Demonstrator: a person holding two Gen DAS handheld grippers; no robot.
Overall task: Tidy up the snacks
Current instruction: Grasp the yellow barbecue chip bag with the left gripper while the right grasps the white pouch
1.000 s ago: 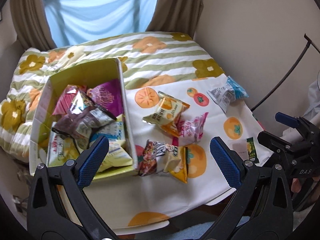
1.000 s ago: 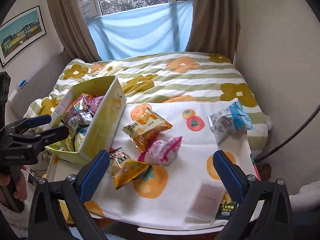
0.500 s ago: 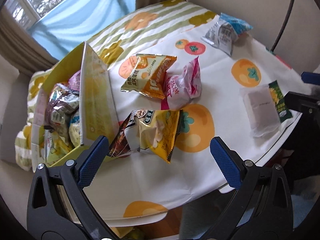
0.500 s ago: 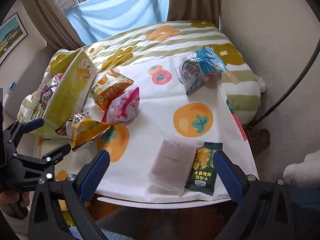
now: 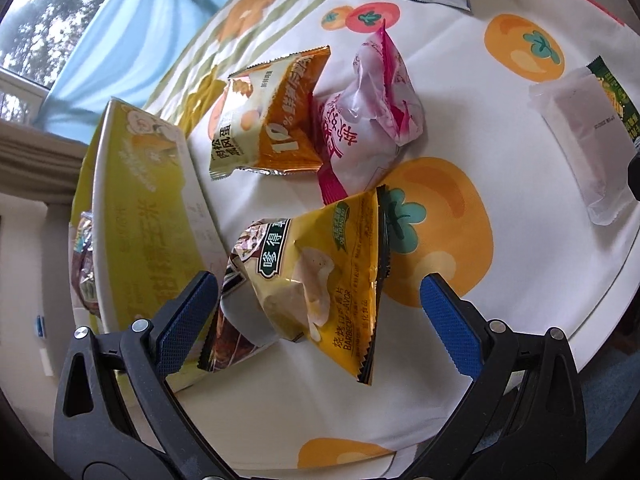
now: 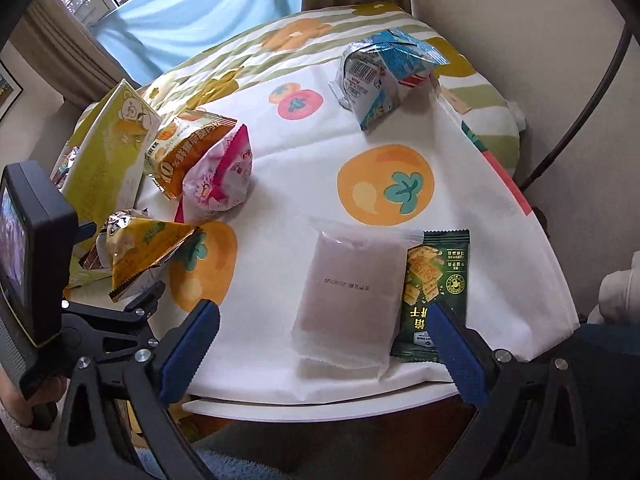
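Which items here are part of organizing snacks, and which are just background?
Part of the job:
yellow chip bag
orange packet
pink packet
frosted packet
green cracker packet
blue-white packet
yellow box

Background:
tablecloth
curtain

The counter [image 6: 320, 400] is being covered by a white cloth printed with orange persimmons [image 6: 280, 208]. On it, a yellow-green box [image 5: 140, 208] is being kept at the left edge, with a yellow barbecue chip bag [image 5: 320, 280] lying just beside it. An orange packet [image 5: 272, 120] and a pink-and-white packet [image 5: 372, 120] are touching. A frosted pouch [image 6: 352, 292] is overlapping a dark green cracker packet [image 6: 436, 276]; a blue-and-white packet [image 6: 380, 76] is lying well apart.
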